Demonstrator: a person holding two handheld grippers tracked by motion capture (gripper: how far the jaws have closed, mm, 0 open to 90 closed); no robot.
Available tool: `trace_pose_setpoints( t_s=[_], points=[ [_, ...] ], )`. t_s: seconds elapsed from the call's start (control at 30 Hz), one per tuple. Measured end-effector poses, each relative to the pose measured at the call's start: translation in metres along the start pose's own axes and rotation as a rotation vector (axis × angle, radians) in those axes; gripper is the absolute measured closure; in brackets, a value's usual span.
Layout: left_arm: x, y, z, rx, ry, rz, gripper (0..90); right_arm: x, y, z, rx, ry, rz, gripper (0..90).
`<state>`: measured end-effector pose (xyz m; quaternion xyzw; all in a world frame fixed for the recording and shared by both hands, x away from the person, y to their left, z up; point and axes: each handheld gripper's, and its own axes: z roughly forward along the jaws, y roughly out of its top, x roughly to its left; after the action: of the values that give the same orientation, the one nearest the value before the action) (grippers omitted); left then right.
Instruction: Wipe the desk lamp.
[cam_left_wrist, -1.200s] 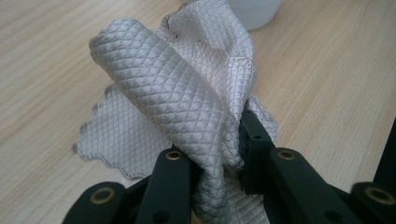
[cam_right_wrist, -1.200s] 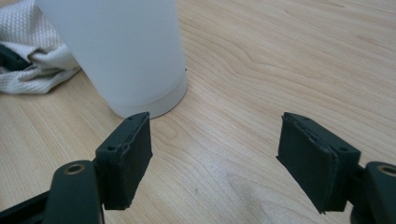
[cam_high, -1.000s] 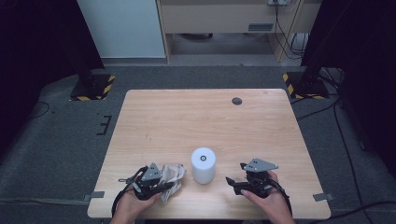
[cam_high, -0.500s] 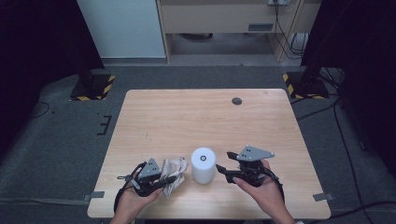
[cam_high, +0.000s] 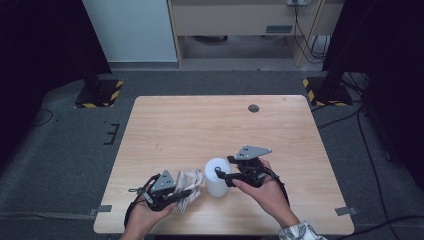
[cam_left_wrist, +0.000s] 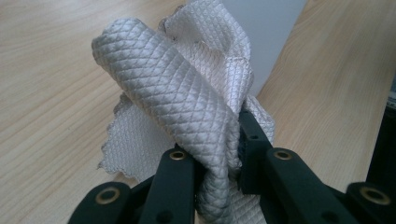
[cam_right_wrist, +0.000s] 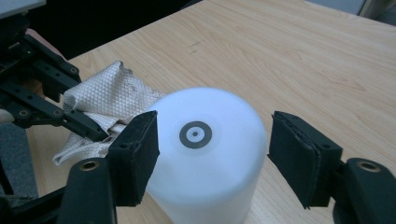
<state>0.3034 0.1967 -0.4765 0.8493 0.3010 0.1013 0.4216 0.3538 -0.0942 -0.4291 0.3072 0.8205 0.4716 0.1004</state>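
Observation:
A white cylinder (cam_high: 218, 177) stands upright near the table's front edge; its top (cam_right_wrist: 196, 134) bears a small dark ring mark. My right gripper (cam_high: 223, 175) is open, one jaw on each side of the cylinder's top, with a gap showing at the right jaw. The right gripper (cam_right_wrist: 212, 154) comes at it from above and behind. A crumpled grey quilted cloth (cam_high: 189, 184) lies just left of the cylinder. My left gripper (cam_high: 186, 192) is shut on the cloth (cam_left_wrist: 187, 107), which bunches up over its jaws. The left gripper (cam_right_wrist: 100, 134) rests low on the table.
The wooden table (cam_high: 200, 125) has a small dark round disc (cam_high: 253, 108) near its far right edge. Yellow-black striped stand bases (cam_high: 100, 94) sit on the grey floor beyond both far corners. A cabinet (cam_high: 240, 22) stands behind.
My right gripper has moved left and risen from the table, and its open jaws now straddle the cylinder's top. The left gripper has stayed put with the cloth.

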Motion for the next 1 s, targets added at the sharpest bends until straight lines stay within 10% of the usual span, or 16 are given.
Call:
trace_pose_setpoints(
  t_s=[0.3, 0.8, 1.0],
  points=[
    [-0.003, 0.019, -0.005, -0.084, -0.045, -0.003, 78.7, -0.004, 0.001, 0.009, 0.020, 0.007, 0.012, 33.8],
    [-0.014, 0.016, 0.042, 0.079, -0.068, 0.053, 79.0, -0.009, 0.000, 0.011, 0.006, 0.026, 0.014, 37.5],
    [-0.017, 0.018, 0.033, 0.029, -0.076, 0.050, 79.0, -0.009, 0.000, 0.011, 0.004, 0.025, 0.014, 38.3]
  ],
)
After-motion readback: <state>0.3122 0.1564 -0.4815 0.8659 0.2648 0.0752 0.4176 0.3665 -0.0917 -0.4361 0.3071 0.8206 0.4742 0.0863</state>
